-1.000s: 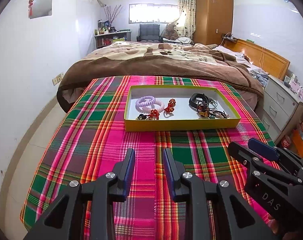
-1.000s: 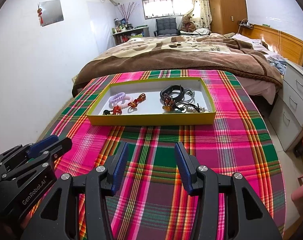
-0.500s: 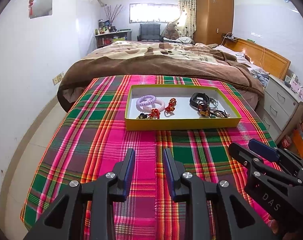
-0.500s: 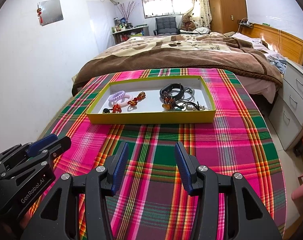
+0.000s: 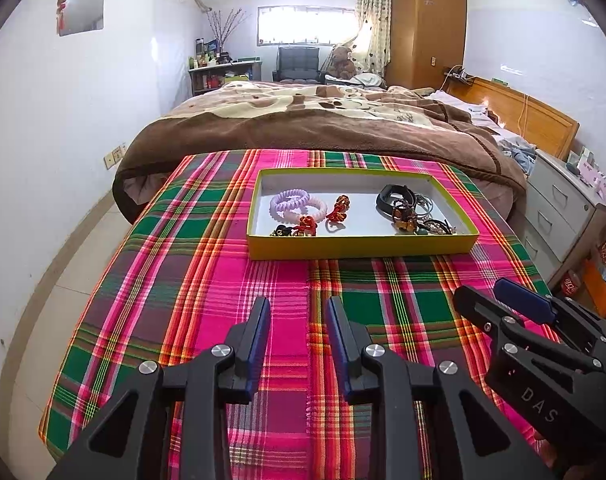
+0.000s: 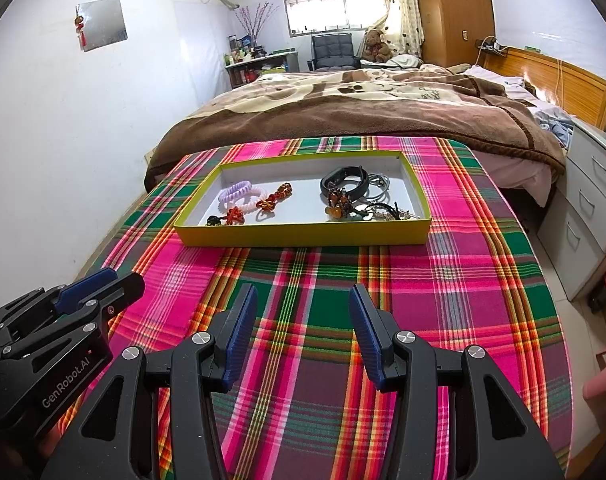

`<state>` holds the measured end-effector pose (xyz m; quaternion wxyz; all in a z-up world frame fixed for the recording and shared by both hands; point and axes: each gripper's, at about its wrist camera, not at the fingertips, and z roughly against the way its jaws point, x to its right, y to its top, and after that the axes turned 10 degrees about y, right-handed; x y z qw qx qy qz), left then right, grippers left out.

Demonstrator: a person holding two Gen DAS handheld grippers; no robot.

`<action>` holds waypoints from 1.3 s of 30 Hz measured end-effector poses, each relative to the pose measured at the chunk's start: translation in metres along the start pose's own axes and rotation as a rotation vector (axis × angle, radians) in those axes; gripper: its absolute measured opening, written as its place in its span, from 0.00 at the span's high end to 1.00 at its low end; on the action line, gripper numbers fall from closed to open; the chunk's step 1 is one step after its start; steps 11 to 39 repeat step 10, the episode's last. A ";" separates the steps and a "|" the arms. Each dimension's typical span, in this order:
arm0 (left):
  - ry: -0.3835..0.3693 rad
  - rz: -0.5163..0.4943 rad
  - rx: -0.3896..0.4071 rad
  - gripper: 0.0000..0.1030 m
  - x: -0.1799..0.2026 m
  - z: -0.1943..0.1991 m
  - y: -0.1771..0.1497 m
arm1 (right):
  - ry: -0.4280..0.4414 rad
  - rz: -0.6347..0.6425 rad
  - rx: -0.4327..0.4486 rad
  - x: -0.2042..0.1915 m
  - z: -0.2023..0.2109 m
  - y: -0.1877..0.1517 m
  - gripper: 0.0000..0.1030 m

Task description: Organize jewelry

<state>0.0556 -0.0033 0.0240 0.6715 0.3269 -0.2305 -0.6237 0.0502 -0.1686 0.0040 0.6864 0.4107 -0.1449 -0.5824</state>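
Both the left hand-held gripper (image 5: 299, 320) and the right hand-held gripper (image 6: 303, 312) hover parted and empty, near of the yellow tray (image 5: 359, 246); the jewelry (image 5: 407, 210) lies inside it, fitting either sorted or awaiting sorting.

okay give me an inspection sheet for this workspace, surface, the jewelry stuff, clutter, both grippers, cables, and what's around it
Surface: table under a plaid cloth, bare in front of the tray.
Job's things: yellow tray holding lilac coil bracelets, red knotted cords and a black band atop a tangled pile at its right end.
Clutter: nothing seen on the cloth outside the tray.
Grippers: left gripper open, empty; right gripper open, empty; both short of the tray.
Cables: a cord hangs over the wooden headboard.
Surroundings: bed with brown blanket, drawer unit, wardrobe.
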 end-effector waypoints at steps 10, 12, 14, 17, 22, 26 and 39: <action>-0.001 0.007 0.000 0.72 -0.002 0.001 0.001 | -0.003 0.000 0.000 -0.001 0.002 0.001 0.53; -0.001 0.007 0.000 0.72 -0.002 0.001 0.001 | -0.003 0.000 0.000 -0.001 0.002 0.001 0.53; -0.001 0.007 0.000 0.72 -0.002 0.001 0.001 | -0.003 0.000 0.000 -0.001 0.002 0.001 0.53; -0.001 0.007 0.000 0.72 -0.002 0.001 0.001 | -0.003 0.000 0.000 -0.001 0.002 0.001 0.53; -0.001 0.007 0.000 0.72 -0.002 0.001 0.001 | -0.003 0.000 0.000 -0.001 0.002 0.001 0.53; -0.001 0.007 0.000 0.72 -0.002 0.001 0.001 | -0.003 0.000 0.000 -0.001 0.002 0.001 0.53; -0.001 0.007 0.000 0.72 -0.002 0.001 0.001 | -0.003 0.000 0.000 -0.001 0.002 0.001 0.53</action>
